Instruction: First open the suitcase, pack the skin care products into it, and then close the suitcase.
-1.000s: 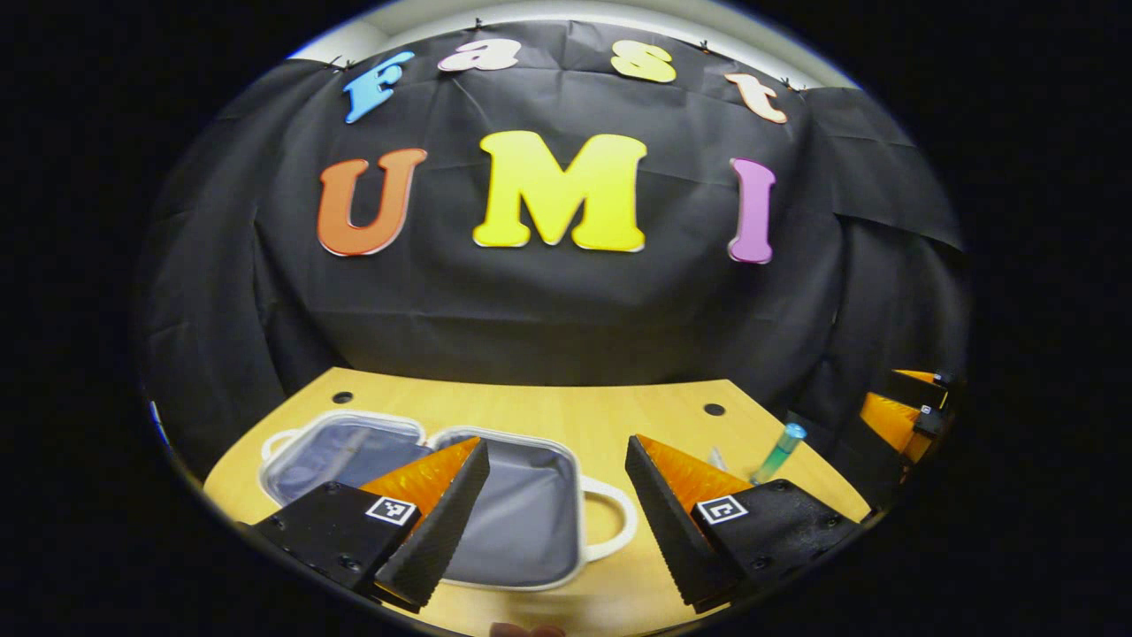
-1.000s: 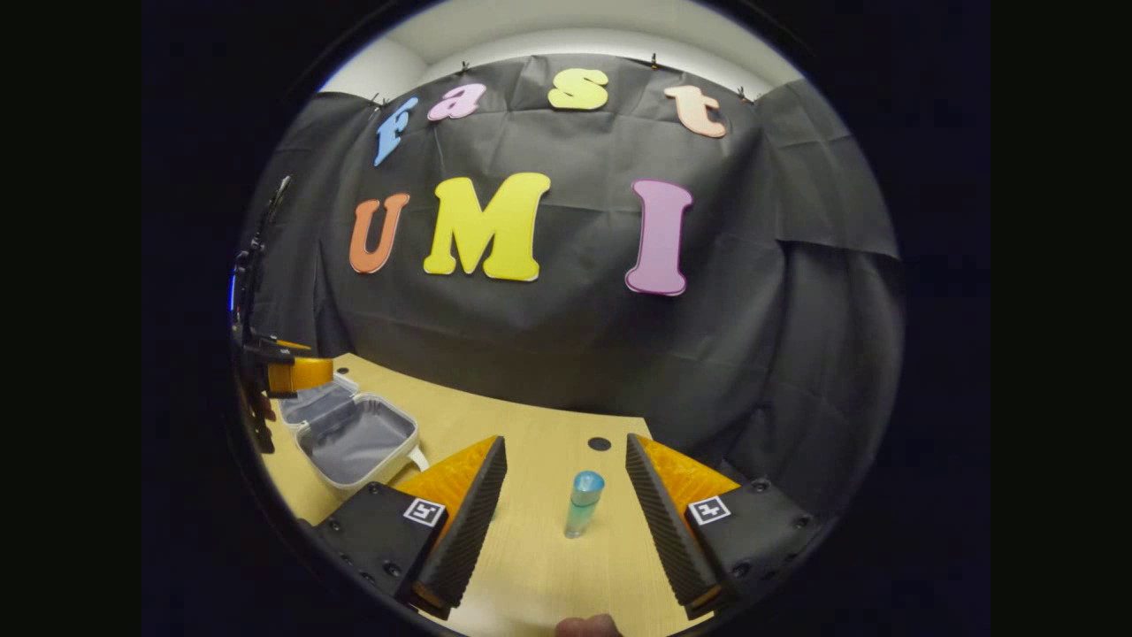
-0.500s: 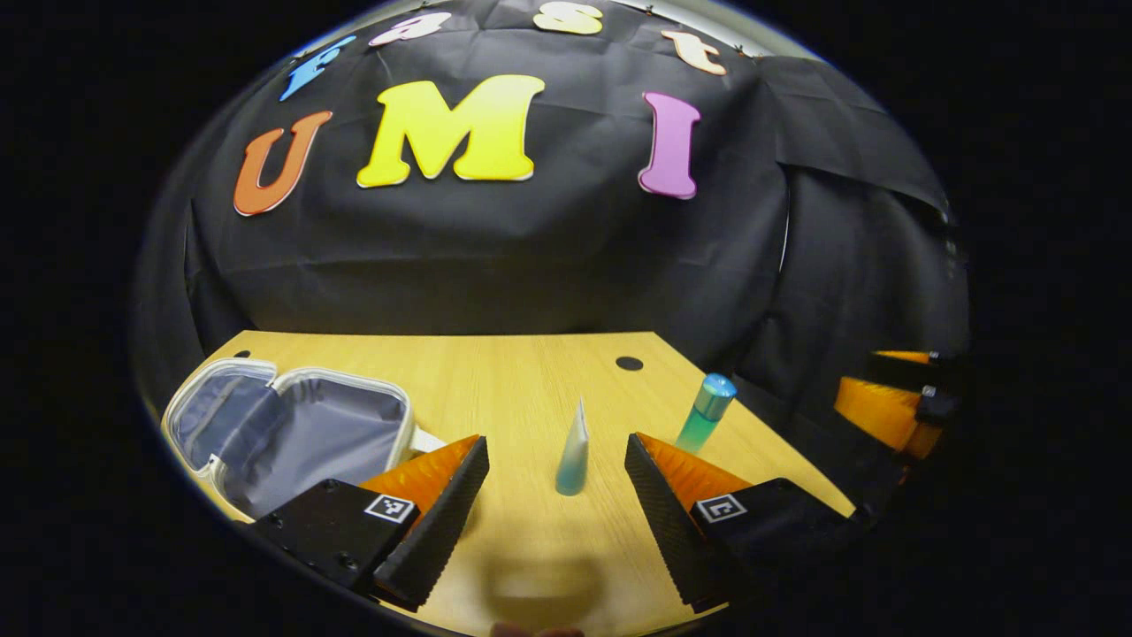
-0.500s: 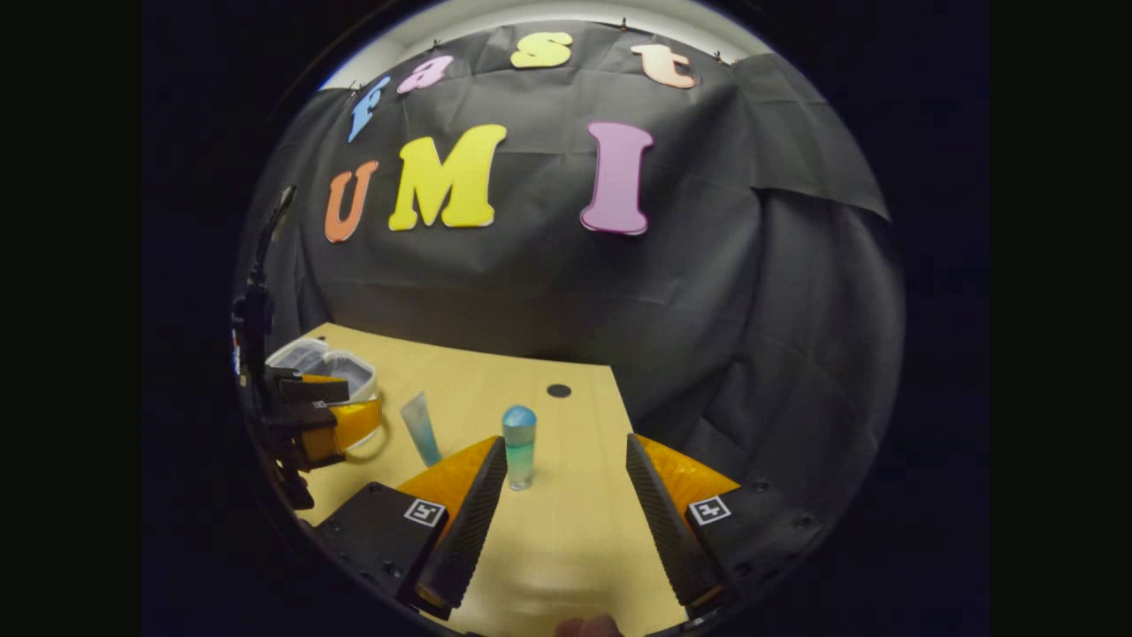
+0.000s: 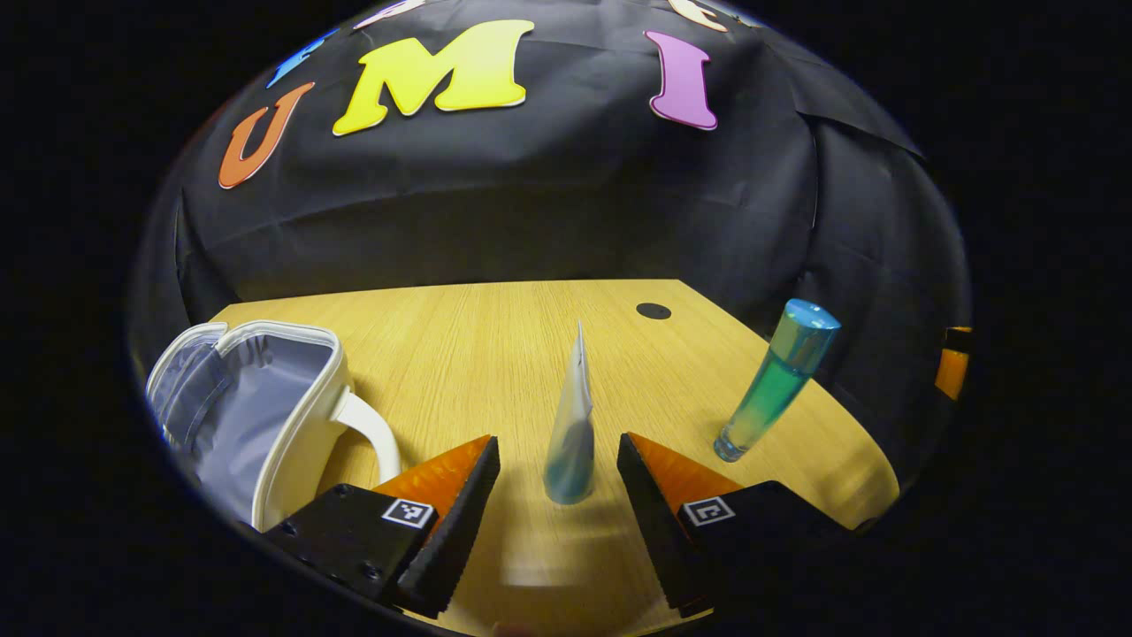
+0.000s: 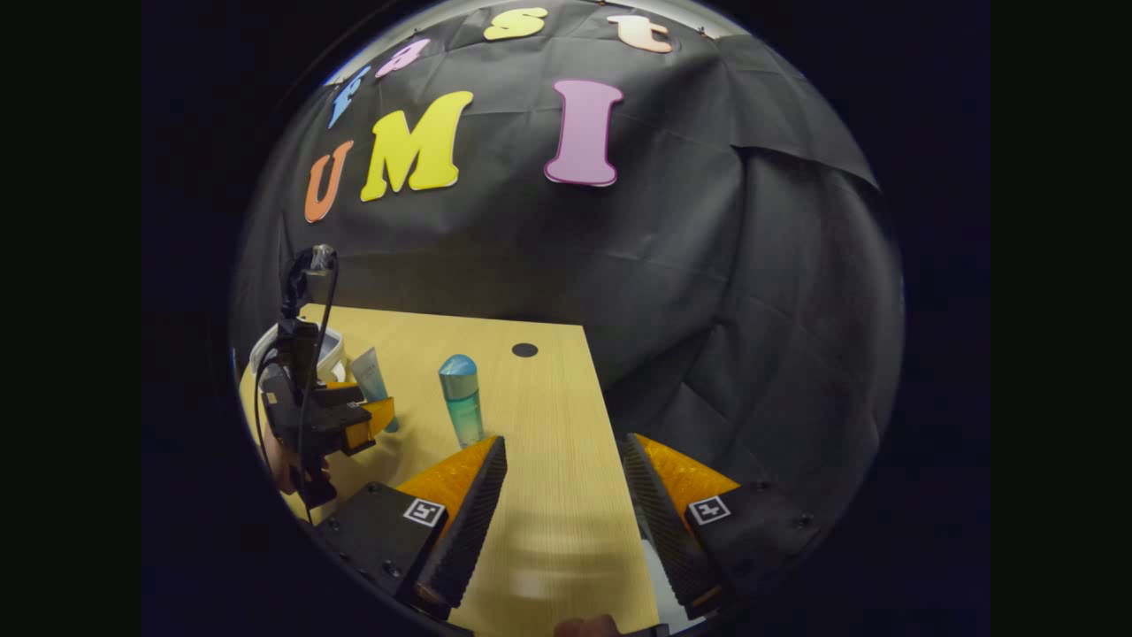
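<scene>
Suitcase (image 5: 265,398) is already open, lying at the left of the table (image 5: 478,345) w/ its grey lining exposed & white handle toward the products; step in hand is judged to be the first pick, so packing is barely begun.

A small squeeze tube (image 5: 570,442) is stood cap-down, crimped end up, just beyond the left claw (image 5: 555,495). The claw is held wide open w/ nothing gripped; the tube's base sits roughly on the centreline betw. the two fingers, no contact seen. In the right gripper view the same tube (image 6: 371,380) is seen just past the left claw's tips (image 6: 376,420), w/ the suitcase rim (image 6: 332,349) behind.

A taller blue-green bottle (image 5: 774,380) is stood upright to the right of the tube, apart from it; in the right gripper view it (image 6: 462,398) is found left of and beyond the right claw (image 6: 562,495). That claw is also spread wide & empty, over bare table.

For a clean pick: the left claw should be eased fwd until the tube's lower, fuller part is betw. the pads, then closed gently. The tube is prob. light & top-narrow, so a nudge from one finger could tip it; both fingers should meet it together. The flat crimp is seen edge-on, so closing across the wide faces is prob. best. The lift should be made straight up before swinging left to the suitcase.
</scene>
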{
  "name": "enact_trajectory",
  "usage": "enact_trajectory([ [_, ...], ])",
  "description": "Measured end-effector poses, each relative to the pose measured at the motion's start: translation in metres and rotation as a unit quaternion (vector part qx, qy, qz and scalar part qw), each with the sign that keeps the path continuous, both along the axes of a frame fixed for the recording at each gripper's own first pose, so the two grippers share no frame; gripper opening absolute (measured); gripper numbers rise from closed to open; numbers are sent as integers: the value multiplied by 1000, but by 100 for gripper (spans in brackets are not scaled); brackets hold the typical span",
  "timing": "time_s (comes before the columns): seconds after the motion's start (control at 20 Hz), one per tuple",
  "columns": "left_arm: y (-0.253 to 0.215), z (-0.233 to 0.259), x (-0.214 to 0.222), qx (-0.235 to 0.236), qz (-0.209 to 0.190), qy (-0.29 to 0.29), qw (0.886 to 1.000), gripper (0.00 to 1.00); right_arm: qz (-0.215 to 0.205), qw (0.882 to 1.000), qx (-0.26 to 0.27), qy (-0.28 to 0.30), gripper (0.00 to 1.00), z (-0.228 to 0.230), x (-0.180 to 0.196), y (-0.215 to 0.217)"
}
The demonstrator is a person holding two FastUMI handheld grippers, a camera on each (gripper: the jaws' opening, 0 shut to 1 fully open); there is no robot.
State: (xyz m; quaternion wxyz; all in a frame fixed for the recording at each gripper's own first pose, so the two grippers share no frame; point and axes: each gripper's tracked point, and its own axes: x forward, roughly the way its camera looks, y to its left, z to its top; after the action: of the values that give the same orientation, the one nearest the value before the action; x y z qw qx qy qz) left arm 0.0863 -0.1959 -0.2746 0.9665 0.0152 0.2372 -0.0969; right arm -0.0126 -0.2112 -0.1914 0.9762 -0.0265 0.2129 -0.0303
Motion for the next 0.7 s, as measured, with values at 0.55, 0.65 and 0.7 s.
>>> enact_trajectory([
  [0.55, -11, -18, 1, 0, -19, 41, 999, 39, 40, 999, 30, 3, 81, -23, 49, 34],
  [0.65, -8, -9, -3, -4, -23, 41, 999, 37, 49, 998, 38, 10, 81, -30, 53, 42],
  [0.7, -7, -2, -4, -9, -23, 38, 999, 37, 55, 997, 42, 15, 81, -36, 55, 48],
])
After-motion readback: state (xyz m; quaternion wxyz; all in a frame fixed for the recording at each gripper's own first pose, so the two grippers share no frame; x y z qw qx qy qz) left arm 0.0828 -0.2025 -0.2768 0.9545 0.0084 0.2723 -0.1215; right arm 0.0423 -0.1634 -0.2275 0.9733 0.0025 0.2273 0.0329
